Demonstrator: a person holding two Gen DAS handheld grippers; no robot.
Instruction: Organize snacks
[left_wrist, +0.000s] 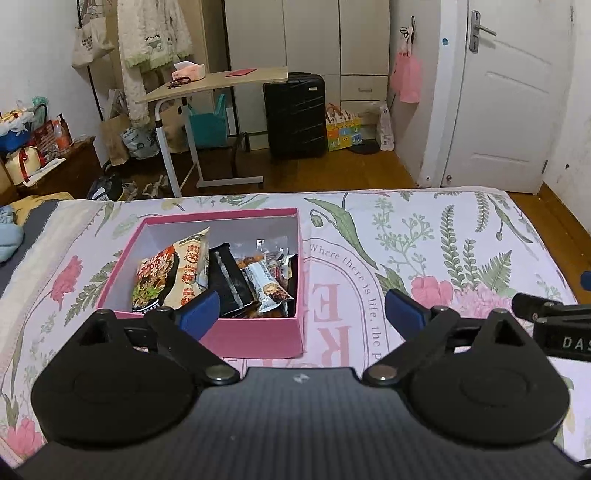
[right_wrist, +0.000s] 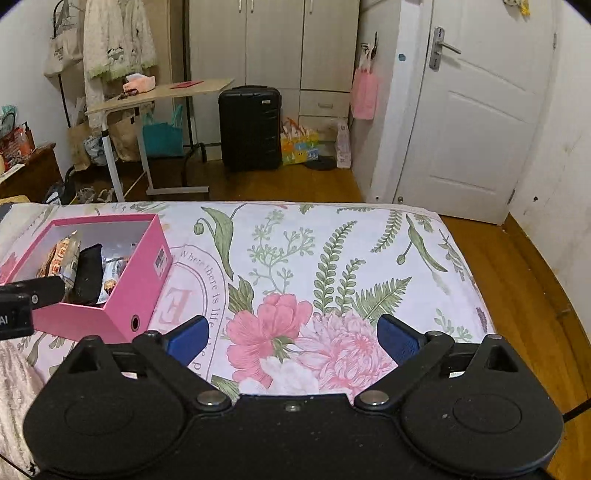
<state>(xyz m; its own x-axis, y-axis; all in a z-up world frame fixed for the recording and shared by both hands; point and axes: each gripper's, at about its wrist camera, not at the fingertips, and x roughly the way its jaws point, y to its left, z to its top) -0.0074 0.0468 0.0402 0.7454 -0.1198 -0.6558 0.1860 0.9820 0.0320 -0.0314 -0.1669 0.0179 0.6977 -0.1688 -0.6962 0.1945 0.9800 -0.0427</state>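
Note:
A pink box (left_wrist: 255, 338) sits on the flowered bedspread and holds several snack packets: an orange noodle bag (left_wrist: 166, 273), a black packet (left_wrist: 229, 284) and a white bar (left_wrist: 266, 288). My left gripper (left_wrist: 301, 314) hovers just in front of the box, jaws wide open and empty; its left finger (left_wrist: 199, 314) overlaps the box's near wall. In the right wrist view the pink box (right_wrist: 136, 280) lies at the far left. My right gripper (right_wrist: 293, 341) stands open over bare bedspread, nothing between its blue pads. The other gripper's black body (right_wrist: 22, 306) juts in at the left.
The bed's far edge (left_wrist: 332, 194) drops to a wooden floor. Beyond stand a rolling side table (left_wrist: 207, 85), a black suitcase (left_wrist: 295, 114), bags and a white door (left_wrist: 509, 96). The right gripper's tip (left_wrist: 554, 317) shows at the right edge.

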